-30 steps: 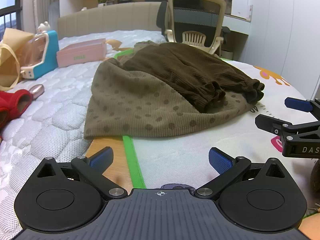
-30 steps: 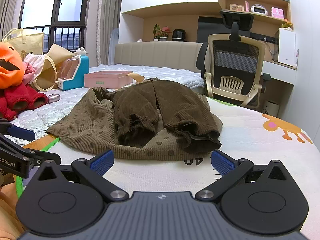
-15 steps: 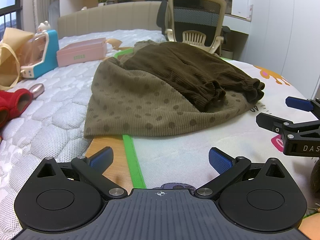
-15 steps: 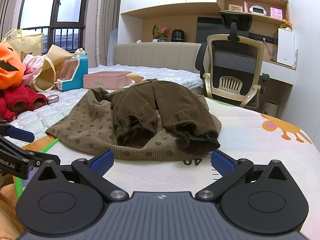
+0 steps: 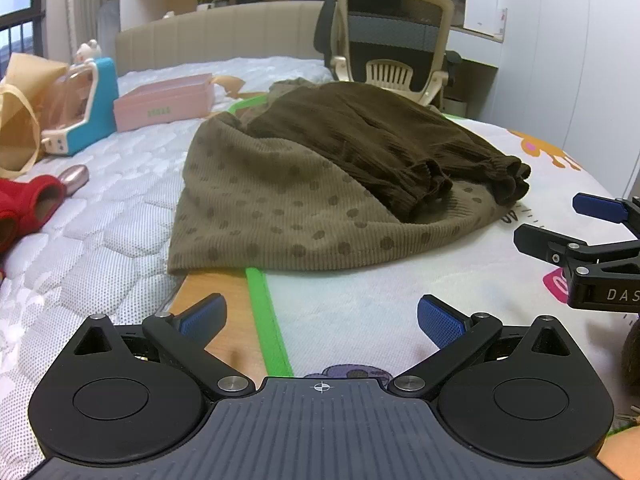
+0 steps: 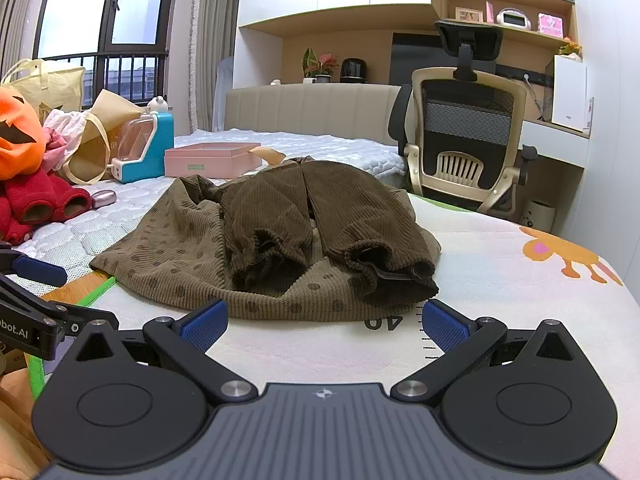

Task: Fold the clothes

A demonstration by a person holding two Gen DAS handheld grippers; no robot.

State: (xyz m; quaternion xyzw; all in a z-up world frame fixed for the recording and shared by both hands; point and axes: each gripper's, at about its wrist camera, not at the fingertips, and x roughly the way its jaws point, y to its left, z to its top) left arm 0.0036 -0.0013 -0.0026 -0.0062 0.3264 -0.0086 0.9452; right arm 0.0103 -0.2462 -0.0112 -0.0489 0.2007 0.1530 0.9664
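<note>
An olive dotted top (image 5: 280, 208) (image 6: 176, 240) lies flat on a play mat (image 5: 400, 292) (image 6: 500, 280) spread over the bed. Dark brown corduroy trousers (image 5: 376, 140) (image 6: 320, 216) rest on the top, cuffs toward me. My left gripper (image 5: 320, 316) is open, held short of the top's near hem, nothing between its blue pads. My right gripper (image 6: 324, 324) is open too, close to the hem below the trouser cuffs. Each gripper shows at the edge of the other's view: the right gripper (image 5: 560, 228), the left gripper (image 6: 44, 288).
On the white mattress (image 5: 92, 240) to the left are a pink box (image 5: 164, 104) (image 6: 212, 160), a blue and white case (image 5: 86, 108), red plush (image 5: 24, 204) and bags (image 6: 52, 92). An office chair (image 6: 468, 144) stands behind the bed, with a desk at the right.
Both grippers have crept slightly forward toward the clothes. Both stay open; the clothes have not moved.
</note>
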